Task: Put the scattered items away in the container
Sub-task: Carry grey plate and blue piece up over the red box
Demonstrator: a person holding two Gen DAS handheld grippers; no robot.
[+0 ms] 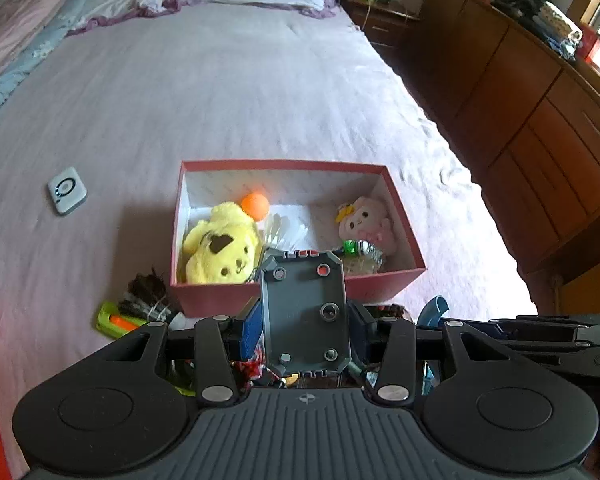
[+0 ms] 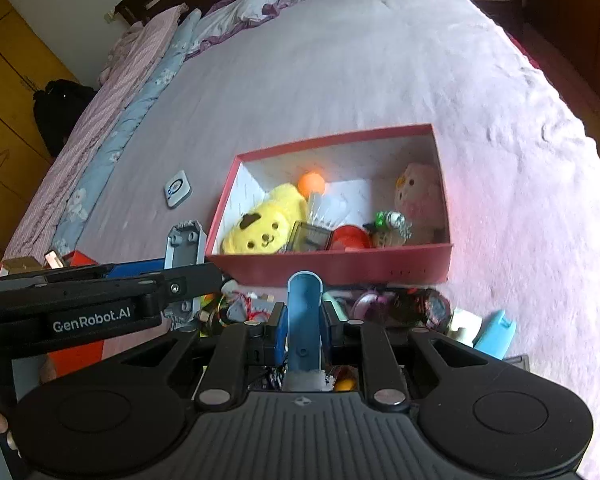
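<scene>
A red box (image 1: 400, 280) (image 2: 380, 270) sits on the bed. It holds a yellow plush (image 1: 220, 248) (image 2: 266, 226), an orange ball (image 1: 255, 207) (image 2: 311, 184), a white shuttlecock (image 1: 288, 232) (image 2: 326, 208) and a pink plush (image 1: 364, 220) (image 2: 418, 196). My left gripper (image 1: 304, 320) is shut on a grey plastic plate (image 1: 304, 312), held just in front of the box's near wall; the plate also shows in the right wrist view (image 2: 184, 248). My right gripper (image 2: 304, 336) is shut on a blue handled tool (image 2: 304, 312), near the box's front wall.
A white square device (image 1: 67, 191) (image 2: 177, 189) lies left of the box. A dark shuttlecock (image 1: 148, 300) and a green-orange toy (image 1: 116, 320) lie by the box's near left corner. A watch (image 2: 432, 308), a light blue case (image 2: 494, 334) and several small items lie under my right gripper. Wooden cabinets (image 1: 540, 120) line the right.
</scene>
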